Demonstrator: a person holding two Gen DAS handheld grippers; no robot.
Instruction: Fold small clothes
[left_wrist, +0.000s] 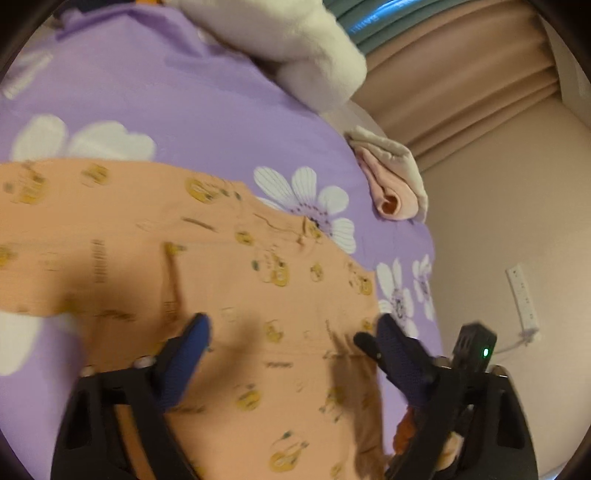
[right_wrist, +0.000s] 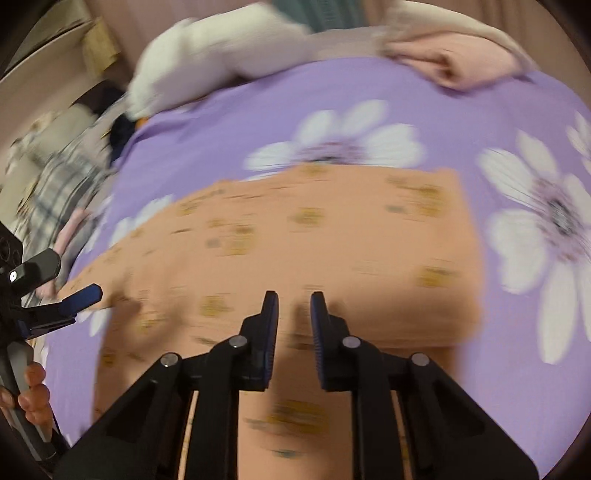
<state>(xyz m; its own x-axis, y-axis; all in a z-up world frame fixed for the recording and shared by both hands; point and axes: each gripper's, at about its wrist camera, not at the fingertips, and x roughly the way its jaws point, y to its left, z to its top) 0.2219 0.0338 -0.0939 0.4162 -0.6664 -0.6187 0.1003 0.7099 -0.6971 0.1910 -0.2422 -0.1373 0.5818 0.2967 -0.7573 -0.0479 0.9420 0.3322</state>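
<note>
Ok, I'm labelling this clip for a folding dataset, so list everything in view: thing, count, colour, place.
Garment: one, orange with yellow print, spread flat on the bedsheet under both grippers.
Bedsheet: one, purple with white flowers, covering the bed.
Folded clothes: one small pile, pink and beige, at the bed's far edge.
White bundle: one, soft, at the far side of the bed.
Power strip: one, white, on the floor beside the bed.
Curtain: one, beige, behind the bed.
Left gripper: black with blue pads, jaws wide apart over the garment.
Right gripper: same colours, jaws narrowly apart, nothing between them.
</note>
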